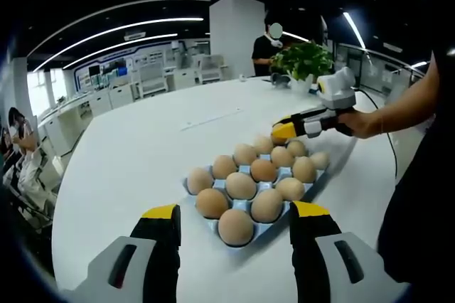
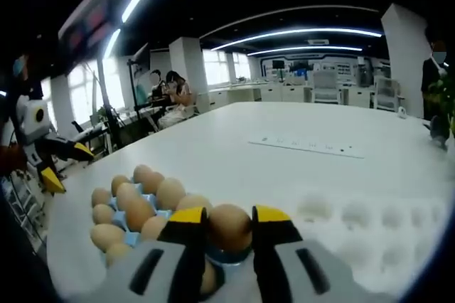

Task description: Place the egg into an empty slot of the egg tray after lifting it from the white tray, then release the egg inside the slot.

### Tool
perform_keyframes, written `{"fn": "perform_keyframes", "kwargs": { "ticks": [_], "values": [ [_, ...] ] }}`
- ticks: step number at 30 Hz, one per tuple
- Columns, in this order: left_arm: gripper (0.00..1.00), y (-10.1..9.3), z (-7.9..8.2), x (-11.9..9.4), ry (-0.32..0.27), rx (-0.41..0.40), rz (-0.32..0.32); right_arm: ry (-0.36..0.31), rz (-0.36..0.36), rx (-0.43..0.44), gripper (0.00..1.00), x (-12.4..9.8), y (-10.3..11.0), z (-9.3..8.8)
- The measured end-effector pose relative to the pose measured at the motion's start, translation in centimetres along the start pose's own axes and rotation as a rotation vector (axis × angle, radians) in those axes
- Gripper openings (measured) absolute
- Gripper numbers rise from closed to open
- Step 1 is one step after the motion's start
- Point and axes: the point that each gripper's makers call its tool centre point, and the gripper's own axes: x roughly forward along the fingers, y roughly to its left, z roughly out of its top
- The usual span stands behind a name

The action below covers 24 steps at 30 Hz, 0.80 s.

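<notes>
a big open office with strip lights overhead, desks along the far walls, and a wide white round surface (image 1: 142, 146) in front. the blue egg tray (image 1: 213, 226) sits near the surface's near edge in the left gripper view, most slots filled with brown eggs

the right gripper (image 2: 229, 233) has its fingers (image 2: 186, 228) narrowed onto an egg (image 2: 229, 226), one yellow tip on each side. in the right gripper view that egg hangs right at the near end of the egg tray (image 2: 121, 218), over a blue slot that shows just under it; whether it is touching the cup or just above it cannot be told. in the left gripper view the right gripper (image 1: 284, 131) shows at the tray's far end, held by a hand (image 1: 361, 122)

the white tray (image 2: 370, 221) lies just beside the egg tray, its round hollows bare as far as can be seen

the left gripper (image 1: 234, 221) hovers at the tray's other end, fingers (image 1: 162, 228) wide, holding nothing

judged from this, the lift from the white tray is done and the carry is all but done; what is left is seating the egg and letting go

room is tight: neighbouring eggs stand close beside the slot, so the fingers have little space to spread. the surface beyond the trays lies open, apart from a flat strip (image 2: 306, 146) and a plant (image 1: 306, 57) at the far edge
</notes>
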Motion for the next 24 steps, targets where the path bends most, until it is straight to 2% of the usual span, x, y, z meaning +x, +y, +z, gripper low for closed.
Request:
{"fn": "perform_keyframes", "kwargs": {
  "ticks": [8,13,18,24],
  "values": [
    [0.62,0.04,-0.09,0.08,0.003,-0.001,0.0,0.016,0.003,0.025,0.24,0.17,0.0,-0.64],
    [0.62,-0.01,-0.13,0.11,0.005,0.001,-0.001,0.026,0.004,0.085,0.24,0.48,-0.17,-0.92],
    [0.62,0.12,-0.11,0.06,0.006,0.002,0.001,0.03,0.009,0.091,0.24,0.51,-0.18,-0.96],
    [0.62,0.03,-0.07,0.17,0.006,0.004,-0.001,0.067,0.012,0.086,0.24,0.6,-0.2,-1.09]
  ]
}}
